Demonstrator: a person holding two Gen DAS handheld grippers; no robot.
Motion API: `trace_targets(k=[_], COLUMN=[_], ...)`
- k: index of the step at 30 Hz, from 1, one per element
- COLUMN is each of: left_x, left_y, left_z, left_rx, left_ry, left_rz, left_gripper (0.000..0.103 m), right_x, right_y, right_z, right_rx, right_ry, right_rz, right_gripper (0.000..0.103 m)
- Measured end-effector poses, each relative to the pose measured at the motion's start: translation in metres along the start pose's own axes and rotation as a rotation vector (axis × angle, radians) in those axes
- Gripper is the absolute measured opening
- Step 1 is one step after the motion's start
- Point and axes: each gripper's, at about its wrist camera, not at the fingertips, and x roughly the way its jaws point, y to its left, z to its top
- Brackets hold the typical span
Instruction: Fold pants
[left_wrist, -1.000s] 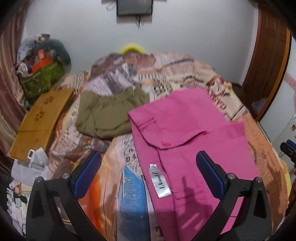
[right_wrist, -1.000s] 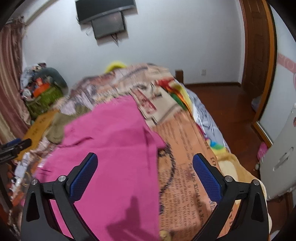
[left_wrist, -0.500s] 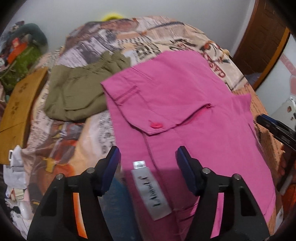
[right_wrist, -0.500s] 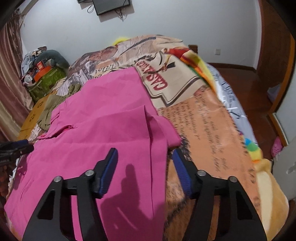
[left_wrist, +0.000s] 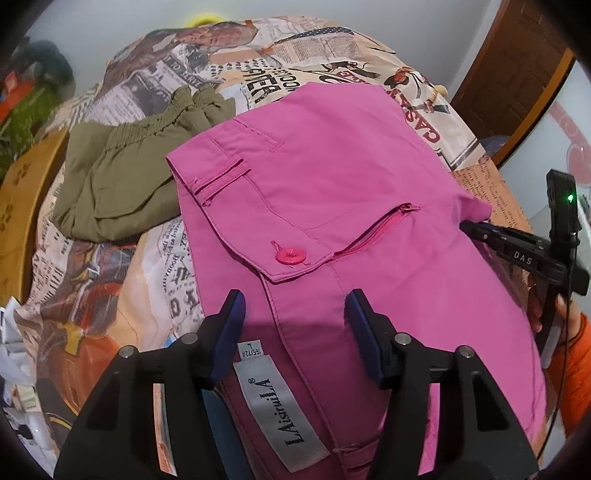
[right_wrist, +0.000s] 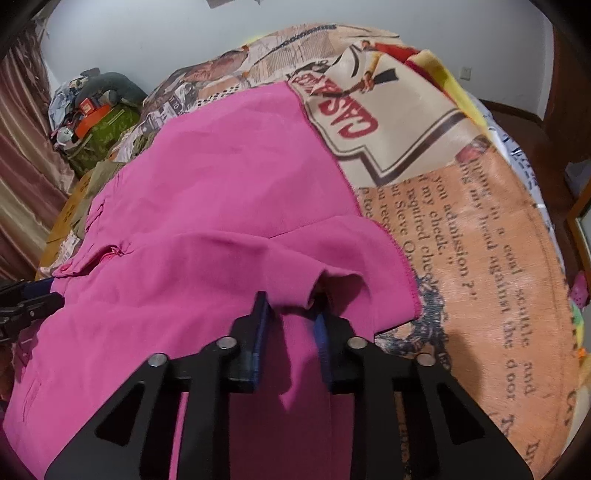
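Pink pants (left_wrist: 332, 177) lie spread on the bed, waistband with a pink button (left_wrist: 290, 256) and open zipper toward me. My left gripper (left_wrist: 293, 306) is low over the waistband near a grey label (left_wrist: 280, 402), jaws partly open around the fabric edge. The pants also show in the right wrist view (right_wrist: 221, 192). My right gripper (right_wrist: 290, 314) straddles a raised fold of pink cloth near the crotch, jaws narrowed with a gap still showing. The right gripper also shows at the right edge of the left wrist view (left_wrist: 524, 251).
Olive-green pants (left_wrist: 122, 177) lie folded to the left of the pink ones. The bed has a newspaper-print blanket (right_wrist: 461, 221). A wooden tray (left_wrist: 18, 206) is at the left, clutter and a green bag (right_wrist: 103, 129) beyond, a wooden door (left_wrist: 517, 74) at the right.
Both grippers have come down and forward onto the pink pants and their jaws have narrowed; the right one now has a fold of cloth between its fingers.
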Motion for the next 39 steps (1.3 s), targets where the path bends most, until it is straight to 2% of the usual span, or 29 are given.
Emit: trace_targets(k=[5,7,11,17,19,23,28,29,30,33,36,39], left_x=[0.002,0.002,0.004,-0.002,-0.008,-0.022,-0.028,-0.026,-0.023,-0.009,0.009,0.025], left_y=[0.001,0.004,0.013,0.009,0.01,0.018,0.037,0.039,0.042,0.046,0.042,0.034], left_z=[-0.002,-0.003,-0.003,-0.003,-0.001,0.007,0.027,0.031,0.035,0.044,0.047,0.048], left_rx=[0.016,0.014,-0.019,0.011,0.019,0.019,-0.03,-0.042,-0.055,-0.099,-0.106,-0.084], left_ry=[-0.014,-0.025,-0.015,-0.021,-0.029,-0.065,-0.093,-0.089,-0.082,-0.034,0.015,0.054], left_rz=[0.049,0.097,0.07,0.079,0.094,0.115,0.111,0.11,0.103,0.046,0.004,0.005], left_gripper=[0.058,0.058,0.058,0.057,0.057,0.057,0.059,0.059,0.059,0.059,0.059,0.059], right_x=[0.0,0.002,0.003,-0.007,-0.017,-0.038,-0.064,-0.066,-0.067,-0.062,-0.043,-0.021], right_y=[-0.001,-0.001,0.002,0.013,0.013,0.009,0.004,0.003,0.002,-0.005,-0.013,-0.022], right_z=[-0.001,-0.001,0.0,0.003,0.004,0.009,0.027,0.033,0.036,0.044,0.05,0.05], right_rx=[-0.017,-0.018,-0.028,-0.053,-0.052,-0.027,-0.009,-0.002,0.004,0.014,0.022,0.038], right_ry=[0.006,0.013,0.02,0.01,-0.004,-0.039,-0.116,-0.13,-0.143,-0.152,-0.128,-0.086], right_rz=[-0.04,-0.054,-0.075,-0.123,-0.123,-0.091,-0.071,-0.067,-0.066,-0.085,-0.101,-0.11], right_gripper=[0.014,0.014,0.014,0.015,0.017,0.031,0.041,0.046,0.05,0.051,0.05,0.051])
